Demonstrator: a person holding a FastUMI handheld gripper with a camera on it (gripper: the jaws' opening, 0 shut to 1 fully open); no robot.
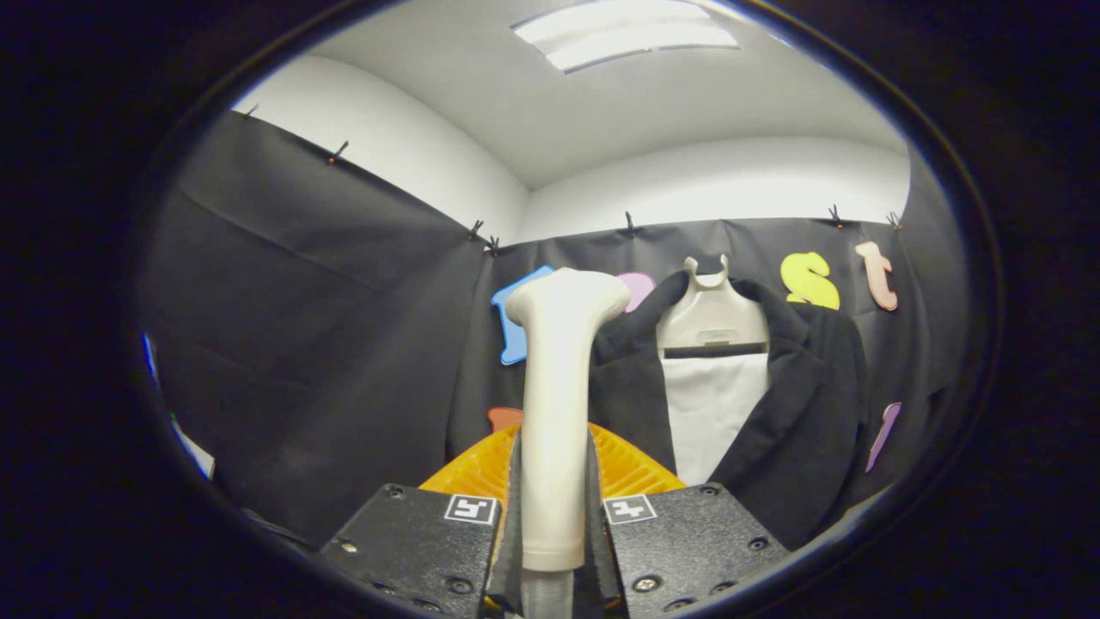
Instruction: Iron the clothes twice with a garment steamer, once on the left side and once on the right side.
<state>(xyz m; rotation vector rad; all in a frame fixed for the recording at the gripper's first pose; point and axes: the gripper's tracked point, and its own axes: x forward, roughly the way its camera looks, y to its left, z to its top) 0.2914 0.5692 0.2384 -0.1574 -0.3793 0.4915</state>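
The gripper (554,516) is clamped on the steamer (557,404) handle — both fingers press its sides, the steamer upright between them. Beyond and just right of the steamer hangs the jacket (808,413) on a hanger (711,318).

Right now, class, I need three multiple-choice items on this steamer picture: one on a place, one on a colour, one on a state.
1. Where does the steamer stand?
A. Between the fingers
B. On the floor
C. On the hanger

2. What colour is the jacket?
A. Red
B. Black
C. Yellow

3. How is the gripper?
A. Wide open, holding nothing
B. Shut on the steamer's handle
C. Shut on a sleeve

Answers:
1 A: its pale handle rises upright from between the jaws.
2 B: the jacket on the pale hanger, beyond the steamer, is black over a white shirt.
3 B: both fingers press the handle's sides.
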